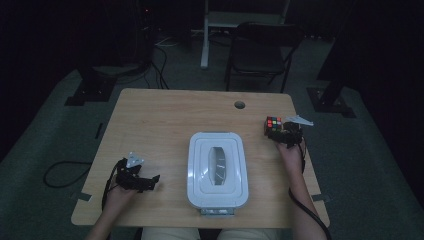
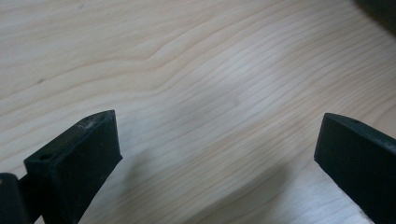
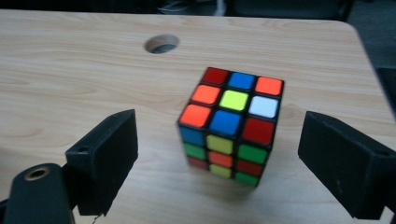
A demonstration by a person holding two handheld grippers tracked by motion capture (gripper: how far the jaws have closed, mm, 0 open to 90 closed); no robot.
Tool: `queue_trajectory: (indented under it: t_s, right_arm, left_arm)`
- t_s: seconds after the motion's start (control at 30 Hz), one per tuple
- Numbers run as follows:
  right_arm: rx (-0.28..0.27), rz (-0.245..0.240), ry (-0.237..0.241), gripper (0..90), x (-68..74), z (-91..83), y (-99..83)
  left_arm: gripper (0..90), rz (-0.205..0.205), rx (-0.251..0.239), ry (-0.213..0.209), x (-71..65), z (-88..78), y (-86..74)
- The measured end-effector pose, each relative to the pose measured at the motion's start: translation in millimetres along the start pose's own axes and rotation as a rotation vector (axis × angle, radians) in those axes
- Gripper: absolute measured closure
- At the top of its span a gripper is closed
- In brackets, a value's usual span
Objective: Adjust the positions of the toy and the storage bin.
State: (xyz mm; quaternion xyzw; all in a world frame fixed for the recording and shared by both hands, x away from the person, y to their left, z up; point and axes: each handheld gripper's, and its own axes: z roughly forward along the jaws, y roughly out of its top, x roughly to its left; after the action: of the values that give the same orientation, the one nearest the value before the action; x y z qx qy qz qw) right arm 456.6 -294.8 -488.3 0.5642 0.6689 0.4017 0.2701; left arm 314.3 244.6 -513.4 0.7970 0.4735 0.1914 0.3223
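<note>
We are reaching our right tongs (image 3: 219, 154), open, around the cube (image 3: 231, 126) (left tongs (image 2: 217, 154) idling open); closing comes next.

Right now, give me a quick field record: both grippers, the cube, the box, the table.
right gripper: open, jaws either side of the cube, not touching it
cube: scrambled colours, upright on the table near its far right corner
left gripper: open, nothing between its jaws, over bare wood at near left
white box: lid on, table centre
table: light wood, round hole near far edge
</note>
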Motion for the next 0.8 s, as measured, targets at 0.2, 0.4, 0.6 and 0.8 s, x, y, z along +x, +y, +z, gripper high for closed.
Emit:
queue_trajectory:
  t_s: [0.2,0.4,0.6,0.8]
  right_arm:
    - [0.025,0.025,-0.024,13.3,0.5,18.2,0.5]
    - [0.050,0.048,-0.042,14.3,-1.5,27.9,0.0]
    - [0.068,0.058,-0.056,20.3,-2.6,32.7,-0.9]
    - [0.087,0.069,-0.048,22.0,-4.4,35.5,-1.6]
  left_arm:
    - [0.9,-0.026,0.037,0.056,2.2,1.5,-10.6]
    - [1.0,-0.051,0.020,0.069,3.4,0.4,-14.4]
    - [1.0,-0.063,0.018,0.084,2.9,0.9,-14.2]
    - [1.0,-0.062,0.014,0.107,0.6,0.6,-14.1]
